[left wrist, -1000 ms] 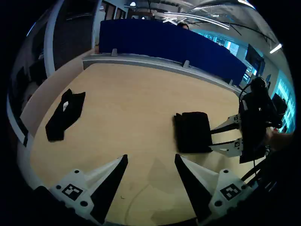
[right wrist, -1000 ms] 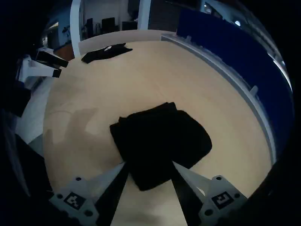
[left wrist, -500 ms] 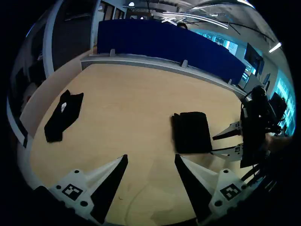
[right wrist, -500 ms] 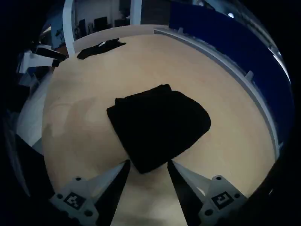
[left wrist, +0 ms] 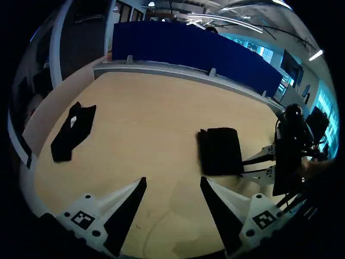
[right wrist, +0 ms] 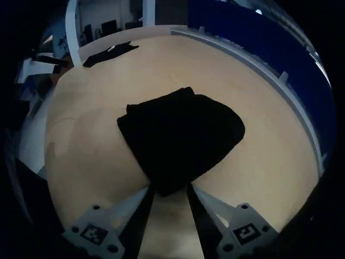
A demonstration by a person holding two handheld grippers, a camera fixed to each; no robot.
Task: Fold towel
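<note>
Black towel [right wrist: 181, 138] on pale wood table [left wrist: 151, 112] (blue divider [left wrist: 194, 45] behind).

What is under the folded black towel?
The light wooden table lies under the folded towel and shows all around it. The towel covers the part beneath, so anything between them cannot be seen. Its near corner sits between the fingers of the right gripper.

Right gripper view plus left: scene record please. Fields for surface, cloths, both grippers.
surface: light wooden table
target: folded towel, black, lying flat on the table
other: second cloth, black, crumpled, near the table's far-left edge
left: left gripper open, nothing between its fingers, apart from both cloths
right: right gripper fingers flank the folded towel's near corner; unclear whether they press it
backdrop: blue partition along the table's far edge
</note>
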